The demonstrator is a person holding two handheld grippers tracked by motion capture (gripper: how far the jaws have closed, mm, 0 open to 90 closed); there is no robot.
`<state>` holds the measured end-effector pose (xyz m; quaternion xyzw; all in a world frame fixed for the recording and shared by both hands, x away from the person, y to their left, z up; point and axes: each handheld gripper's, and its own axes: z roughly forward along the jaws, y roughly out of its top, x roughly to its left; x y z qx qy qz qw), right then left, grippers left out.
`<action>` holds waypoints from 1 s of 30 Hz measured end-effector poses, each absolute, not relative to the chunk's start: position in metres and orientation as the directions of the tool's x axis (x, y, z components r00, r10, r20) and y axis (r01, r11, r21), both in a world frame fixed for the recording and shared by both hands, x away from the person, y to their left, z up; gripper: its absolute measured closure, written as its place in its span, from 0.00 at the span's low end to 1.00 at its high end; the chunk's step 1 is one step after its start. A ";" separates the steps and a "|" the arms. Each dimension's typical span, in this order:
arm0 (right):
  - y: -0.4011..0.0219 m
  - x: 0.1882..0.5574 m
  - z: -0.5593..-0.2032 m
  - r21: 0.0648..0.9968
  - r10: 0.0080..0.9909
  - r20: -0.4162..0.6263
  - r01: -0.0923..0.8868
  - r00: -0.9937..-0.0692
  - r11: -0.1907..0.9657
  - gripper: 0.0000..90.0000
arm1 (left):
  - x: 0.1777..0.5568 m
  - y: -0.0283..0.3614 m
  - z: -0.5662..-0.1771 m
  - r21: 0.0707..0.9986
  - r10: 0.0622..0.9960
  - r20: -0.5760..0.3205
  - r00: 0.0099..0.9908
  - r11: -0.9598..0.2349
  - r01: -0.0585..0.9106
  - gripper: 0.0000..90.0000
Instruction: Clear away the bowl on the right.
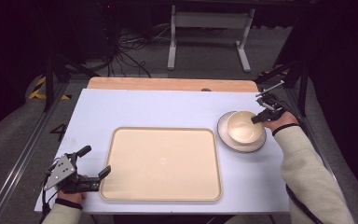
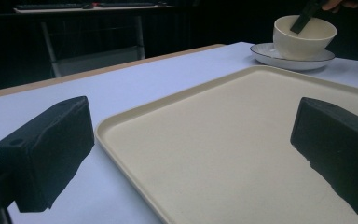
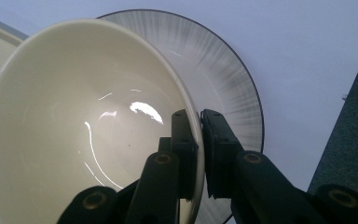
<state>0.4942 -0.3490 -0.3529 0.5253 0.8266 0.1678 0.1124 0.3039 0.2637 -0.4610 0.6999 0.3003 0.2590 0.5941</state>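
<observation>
Right gripper [image 3: 199,140] pinching bowl [image 1: 245,126] rim on plate [image 1: 223,135].
Left gripper [image 1: 93,161] spread beside tray [image 1: 163,191]; thin-rim grip, could slip and tip if lifted.

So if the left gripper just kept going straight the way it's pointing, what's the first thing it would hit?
Probably the tray. The left gripper is open, pointing across the table with one jaw already over the tray's near corner. If it stays above the tray, the bowl on its plate lies further along, though depth is unclear.
</observation>
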 end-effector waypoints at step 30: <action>-0.327 0.482 -0.311 0.412 0.874 -0.040 0.789 -0.484 0.456 0.93 | 0.304 0.264 -0.461 0.987 0.725 0.013 0.688 -0.120 0.108 0.00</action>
